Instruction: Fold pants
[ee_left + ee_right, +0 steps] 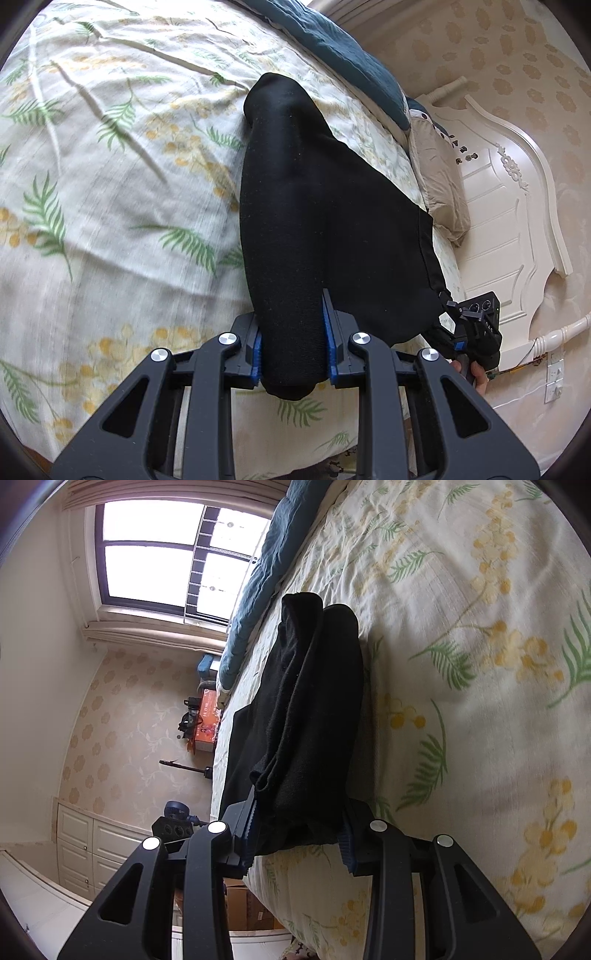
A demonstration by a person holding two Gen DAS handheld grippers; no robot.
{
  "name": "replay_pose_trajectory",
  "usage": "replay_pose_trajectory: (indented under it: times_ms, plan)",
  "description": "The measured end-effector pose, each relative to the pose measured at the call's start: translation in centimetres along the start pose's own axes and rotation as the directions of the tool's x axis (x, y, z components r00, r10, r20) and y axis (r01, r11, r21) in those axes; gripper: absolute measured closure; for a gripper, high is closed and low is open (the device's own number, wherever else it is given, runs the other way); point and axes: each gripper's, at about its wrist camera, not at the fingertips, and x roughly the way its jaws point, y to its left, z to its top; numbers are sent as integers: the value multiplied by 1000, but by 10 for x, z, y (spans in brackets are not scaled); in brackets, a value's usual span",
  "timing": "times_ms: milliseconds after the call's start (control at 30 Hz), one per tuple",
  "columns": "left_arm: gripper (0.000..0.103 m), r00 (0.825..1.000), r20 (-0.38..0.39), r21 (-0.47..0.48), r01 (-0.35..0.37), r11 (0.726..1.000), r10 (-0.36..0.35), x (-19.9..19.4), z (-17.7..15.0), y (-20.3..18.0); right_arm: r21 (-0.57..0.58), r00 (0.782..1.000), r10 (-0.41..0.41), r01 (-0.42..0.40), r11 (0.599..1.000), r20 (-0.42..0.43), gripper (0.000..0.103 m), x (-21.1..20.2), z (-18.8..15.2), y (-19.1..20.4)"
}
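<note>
pants: black pants (317, 221), bunched up thick and lying on the bed, running away from both cameras toward the far side. They're over by the edge of the bed, near the pillow end going by the left wrist view.

near end: each claw has its own bit of the near end, so the fabric is stretched out between the two.

left claw: the left claw (293, 347) is clamped right on a thick roll of the pants; the blue pads (330, 332) press into the cloth on both sides, no gap showing.

right claw: the right claw (295, 834) is also clamped on the pants (310, 709), with a messier wad of several layers stuffed between its pads. In the left wrist view you can see it off to the right (476, 325), with a bit of the person's hand (476, 376) on the handle.

bed: cream bedsheet (110, 184) with green fern leaves and yellow flowers, pretty wrinkled.

blanket: a dark teal blanket (258, 572) is bunched along the far side of the bed, past the pants.

pillow: a beige pillow (436, 181) sits just beyond the pants, up against the white carved headboard (509, 206).

room: floral beige wallpaper, a bright window (155, 554), an orange box (207, 720) beside the bed, and white cabinets (85, 845) low on the wall.
</note>
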Motion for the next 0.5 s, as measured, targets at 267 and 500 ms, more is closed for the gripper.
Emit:
replay_pose_trajectory:
  times_ms: [267,500]
  plan:
    - [79,1000,-3,3,0,1000,0,-2,-6,0,1,1000,6,-6,1000,-1,67,-3,-6,-2]
    - [79,1000,-4,-5,6,1000,-6,-6,-16,1,4,1000,10,-10,1000,-2,67,-2,-8,-2]
